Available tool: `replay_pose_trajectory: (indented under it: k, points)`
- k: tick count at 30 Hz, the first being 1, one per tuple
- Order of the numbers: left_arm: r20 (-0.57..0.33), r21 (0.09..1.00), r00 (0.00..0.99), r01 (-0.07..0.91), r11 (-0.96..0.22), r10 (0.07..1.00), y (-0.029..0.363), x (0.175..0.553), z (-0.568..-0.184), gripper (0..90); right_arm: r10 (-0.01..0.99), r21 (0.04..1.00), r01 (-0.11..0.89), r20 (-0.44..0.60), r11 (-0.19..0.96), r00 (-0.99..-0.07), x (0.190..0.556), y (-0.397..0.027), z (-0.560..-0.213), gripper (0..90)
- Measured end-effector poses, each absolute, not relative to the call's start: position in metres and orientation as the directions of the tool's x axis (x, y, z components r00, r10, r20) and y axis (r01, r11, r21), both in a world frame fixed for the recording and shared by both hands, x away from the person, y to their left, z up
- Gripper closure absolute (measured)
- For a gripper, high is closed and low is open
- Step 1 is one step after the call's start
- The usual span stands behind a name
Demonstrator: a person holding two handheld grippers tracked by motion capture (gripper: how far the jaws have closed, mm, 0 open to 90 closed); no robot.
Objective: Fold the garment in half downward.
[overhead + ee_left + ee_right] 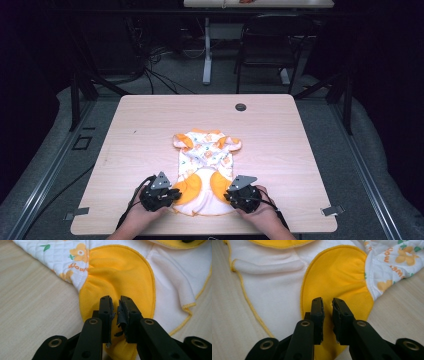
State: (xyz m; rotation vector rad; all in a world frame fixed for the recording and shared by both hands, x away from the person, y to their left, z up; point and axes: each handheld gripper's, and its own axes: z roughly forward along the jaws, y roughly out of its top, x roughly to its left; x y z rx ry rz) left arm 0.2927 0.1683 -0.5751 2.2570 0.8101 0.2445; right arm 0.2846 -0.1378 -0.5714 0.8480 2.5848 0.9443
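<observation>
Little baby suit (206,165) flat on the table (140,130) from up high, left gripper (115,308) and right gripper (327,307) up close, each pinching a yellow flap, flower prints easy to see

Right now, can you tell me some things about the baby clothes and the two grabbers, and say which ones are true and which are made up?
1. The baby outfit lies on a wooden table. True.
2. The left gripper has its jaws at a yellow patch of the outfit. True.
3. The outfit is plain blue. False: it is white with orange flowers and yellow patches.
4. The right gripper is lifted high above the table. False: it is down at the outfit's near edge, its jaws at the other yellow patch.
5. A dark round hole sits near the table's far edge. True.
</observation>
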Motion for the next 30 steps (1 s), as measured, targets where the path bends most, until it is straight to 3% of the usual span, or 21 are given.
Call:
replay_pose_trajectory:
  k: [10,16,22,30]
  points:
    - [-0.098,0.679,0.783,0.504,-0.534,0.614,0.171,0.278,-0.574,79.1,0.586,0.649,0.442,-0.007,0.619,-0.811,0.268,-0.139,-0.571,77.2]
    - [-0.093,0.693,0.779,0.498,-0.521,0.62,0.171,0.29,-0.57,77.4,0.605,0.684,0.458,0.029,0.568,-0.795,0.273,-0.142,-0.563,75.6]
    - [-0.064,0.721,0.784,0.464,-0.515,0.617,0.168,0.313,-0.558,76.9,0.607,0.676,0.445,-0.004,0.587,-0.794,0.295,-0.144,-0.552,78.5]
    - [-0.098,0.728,0.758,0.496,-0.473,0.645,0.166,0.356,-0.546,76.9,0.619,0.647,0.465,-0.013,0.604,-0.785,0.335,-0.143,-0.545,80.5]
